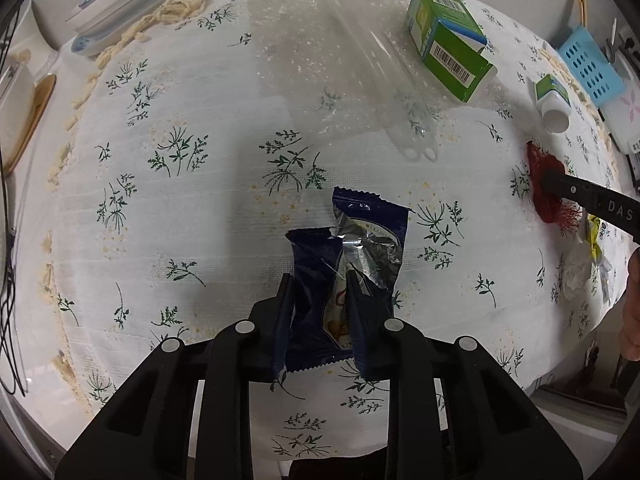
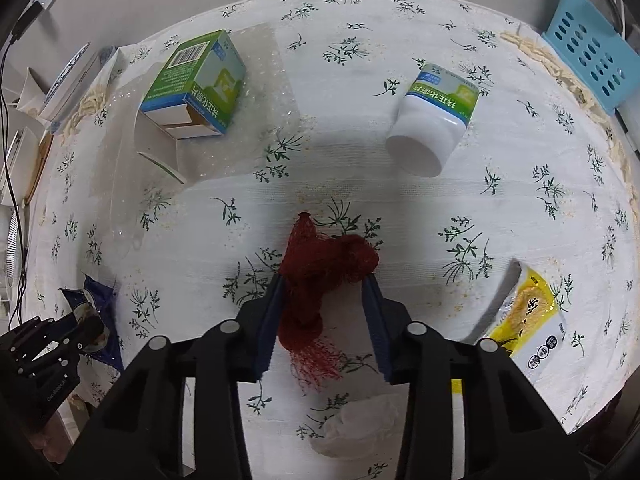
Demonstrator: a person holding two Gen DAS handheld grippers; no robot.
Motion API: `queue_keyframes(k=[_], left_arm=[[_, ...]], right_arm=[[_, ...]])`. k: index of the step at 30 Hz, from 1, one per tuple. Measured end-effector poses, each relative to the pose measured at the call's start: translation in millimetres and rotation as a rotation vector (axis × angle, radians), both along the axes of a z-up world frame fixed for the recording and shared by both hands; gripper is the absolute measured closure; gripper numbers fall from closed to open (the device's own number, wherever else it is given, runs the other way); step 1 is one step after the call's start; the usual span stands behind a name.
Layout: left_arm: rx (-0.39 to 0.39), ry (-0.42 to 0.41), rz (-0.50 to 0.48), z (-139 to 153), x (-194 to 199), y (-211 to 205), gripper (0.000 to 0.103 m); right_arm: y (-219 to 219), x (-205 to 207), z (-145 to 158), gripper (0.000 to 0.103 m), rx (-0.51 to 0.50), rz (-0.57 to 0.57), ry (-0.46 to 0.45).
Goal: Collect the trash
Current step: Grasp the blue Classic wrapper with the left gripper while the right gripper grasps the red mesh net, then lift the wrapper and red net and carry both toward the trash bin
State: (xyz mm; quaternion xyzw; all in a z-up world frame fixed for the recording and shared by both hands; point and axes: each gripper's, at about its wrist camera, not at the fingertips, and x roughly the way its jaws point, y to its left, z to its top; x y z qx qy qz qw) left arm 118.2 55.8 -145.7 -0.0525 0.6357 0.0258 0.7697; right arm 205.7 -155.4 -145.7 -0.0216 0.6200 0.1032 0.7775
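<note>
Black and pointing almost straight down, the left gripper is pinching a torn blue snack wrapper lying on the desk, jaws narrowed and pressing its sides. The right gripper is straddling a red mesh net, jaws partly closed and touching its edges. Beyond it a white bottle is lying on its side, a green carton further left, a yellow packet just right.

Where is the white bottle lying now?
In the right wrist view the white bottle lies on its side on the tablecloth, upper right, between the green box and the blue basket.
</note>
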Motion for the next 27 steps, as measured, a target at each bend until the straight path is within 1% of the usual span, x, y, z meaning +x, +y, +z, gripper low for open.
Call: queue_keyframes(k=[4,7,14,21,22,27], left_arm=[[0.001,-0.008,-0.016,2,3,-1,0.084],[-0.007,-0.015,-0.021,4,4,0,0.086],[-0.009,-0.037,-0.029,13,-2,2,0.089],[-0.010,-0.060,-0.038,22,-9,7,0.090],[-0.013,-0.065,-0.039,23,-10,8,0.090],[-0.019,-0.086,-0.040,31,-16,12,0.090]], right_arm=[[1,1,-3,0.077,-0.002,-0.003,0.021],[3,4,-6,0.078,-0.017,-0.013,0.034],[3,4,-9,0.086,-0.025,-0.025,0.023],[3,-2,0,0.088,-0.017,-0.036,-0.025],[-8,-9,5,0.088,-0.016,-0.037,-0.033],[-10,-16,13,0.088,-0.003,-0.070,-0.055]])
